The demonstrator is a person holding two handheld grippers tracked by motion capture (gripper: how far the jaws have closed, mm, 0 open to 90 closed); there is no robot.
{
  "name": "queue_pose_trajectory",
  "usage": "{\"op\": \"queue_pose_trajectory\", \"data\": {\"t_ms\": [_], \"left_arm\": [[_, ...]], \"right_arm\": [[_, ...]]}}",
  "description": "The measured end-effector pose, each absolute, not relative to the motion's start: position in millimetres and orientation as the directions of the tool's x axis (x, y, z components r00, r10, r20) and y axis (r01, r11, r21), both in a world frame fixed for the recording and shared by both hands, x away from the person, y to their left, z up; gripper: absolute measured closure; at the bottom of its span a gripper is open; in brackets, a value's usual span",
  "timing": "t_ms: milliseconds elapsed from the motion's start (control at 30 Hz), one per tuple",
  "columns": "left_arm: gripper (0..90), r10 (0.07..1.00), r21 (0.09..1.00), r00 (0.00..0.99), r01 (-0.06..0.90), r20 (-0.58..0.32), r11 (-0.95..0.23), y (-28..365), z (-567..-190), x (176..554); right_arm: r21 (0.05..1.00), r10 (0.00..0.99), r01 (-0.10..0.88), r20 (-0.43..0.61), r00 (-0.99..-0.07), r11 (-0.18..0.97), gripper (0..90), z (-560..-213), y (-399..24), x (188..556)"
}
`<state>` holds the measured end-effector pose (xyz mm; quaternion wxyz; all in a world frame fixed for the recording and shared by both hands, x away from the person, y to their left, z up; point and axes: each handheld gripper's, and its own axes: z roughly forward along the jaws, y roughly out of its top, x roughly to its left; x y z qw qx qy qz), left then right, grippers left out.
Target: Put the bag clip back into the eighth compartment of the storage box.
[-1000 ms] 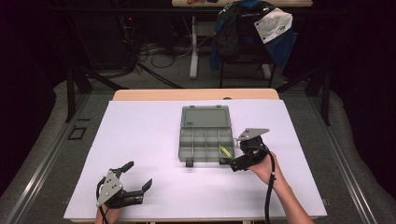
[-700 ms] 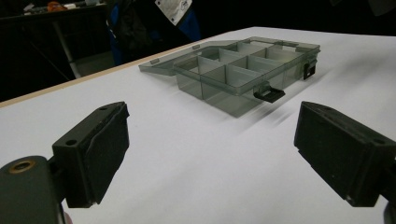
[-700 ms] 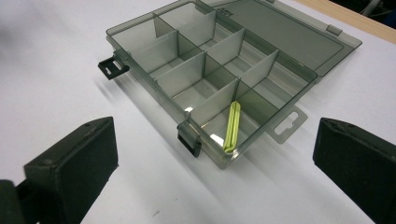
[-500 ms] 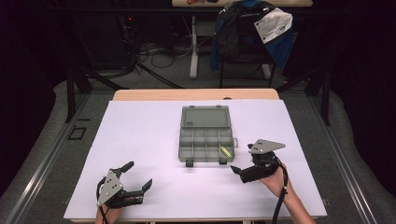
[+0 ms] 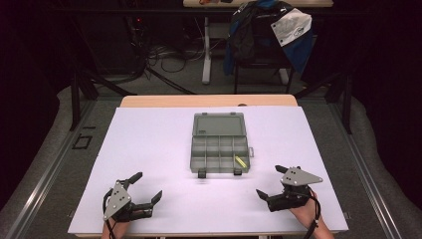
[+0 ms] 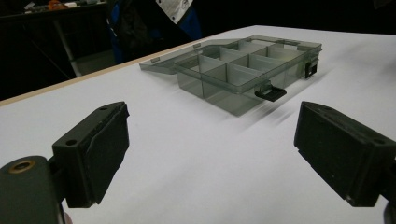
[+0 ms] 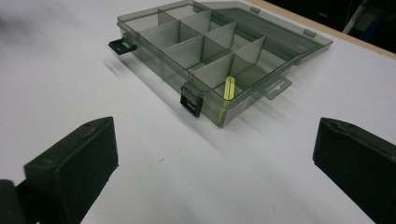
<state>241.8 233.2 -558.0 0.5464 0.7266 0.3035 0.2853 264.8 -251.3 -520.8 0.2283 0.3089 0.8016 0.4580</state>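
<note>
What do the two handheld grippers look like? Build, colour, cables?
Both are black two-jaw units. The left gripper and right gripper each carry a grey three-cornered plate with small holes on top. The jaws end in blocky black pads. A black cable trails from each. No sleeves show.

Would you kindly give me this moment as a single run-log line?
left gripper: open, empty, near table edge | right gripper: open, empty, clear of organizer box | box: lid open | yellow piece: in front-right compartment
</note>
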Motion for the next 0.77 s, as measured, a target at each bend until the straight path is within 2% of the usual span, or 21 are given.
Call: {"op": "queue_pose_trajectory", "data": {"t_ms": [367, 767], "left_arm": [[10.2, 0.752, 0.967, 0.654, 0.13, 0.082, -0.218, 234, -558, 241], [10.3, 0.751, 0.966, 0.654, 0.123, 0.092, -0.226, 233, -557, 241]], "right_arm": [[0.903, 0.713, 0.2, -0.148, -0.685, 0.38, 0.0, -535, -256, 246], [0.92, 0.716, 0.175, -0.142, -0.684, 0.35, 0.0, -541, -263, 239]]}}
